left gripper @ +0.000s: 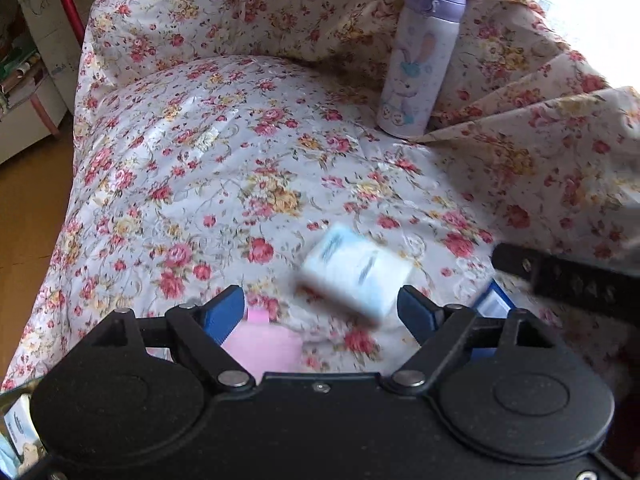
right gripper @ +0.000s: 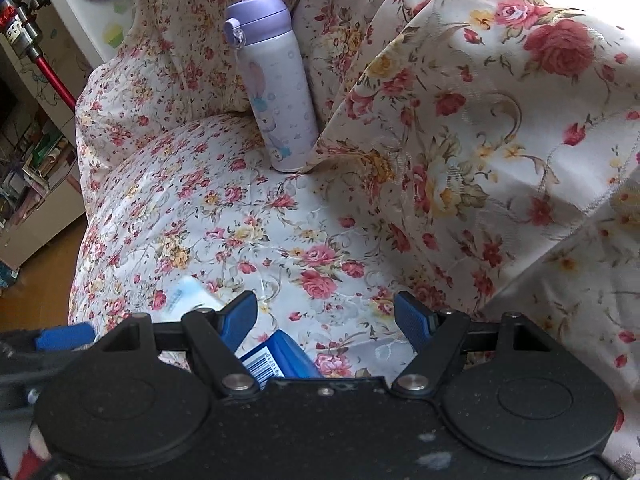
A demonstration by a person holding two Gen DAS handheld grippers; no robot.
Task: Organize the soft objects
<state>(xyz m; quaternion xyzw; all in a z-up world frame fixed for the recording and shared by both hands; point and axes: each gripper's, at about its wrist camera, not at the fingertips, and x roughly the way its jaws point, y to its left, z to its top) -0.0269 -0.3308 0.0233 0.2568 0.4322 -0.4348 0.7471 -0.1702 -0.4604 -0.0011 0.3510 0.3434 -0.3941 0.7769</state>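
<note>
Floral cloth (left gripper: pixel 200 160) is covering the seat. Left gripper (left gripper: pixel 322 304), fingers spread, is hovering by a blurred white tissue pack (left gripper: pixel 354 272); only this view is showing a pink item (left gripper: pixel 262 346). Right gripper (right gripper: pixel 326 312), spread, is overlooking a blue barcoded pack (right gripper: pixel 280 356). Purple bottle (right gripper: pixel 272 84) is standing behind.

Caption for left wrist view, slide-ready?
Open left tool over blurred white tissue pack on floral cover; purple bottle behind.

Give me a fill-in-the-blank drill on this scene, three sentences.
1. The bottle has a ___ lid.
2. The bottle stands ___ on the flowered cloth.
3. The tissue pack lies in front of the ___ hand-held gripper.

Missing words: purple; upright; left
</note>
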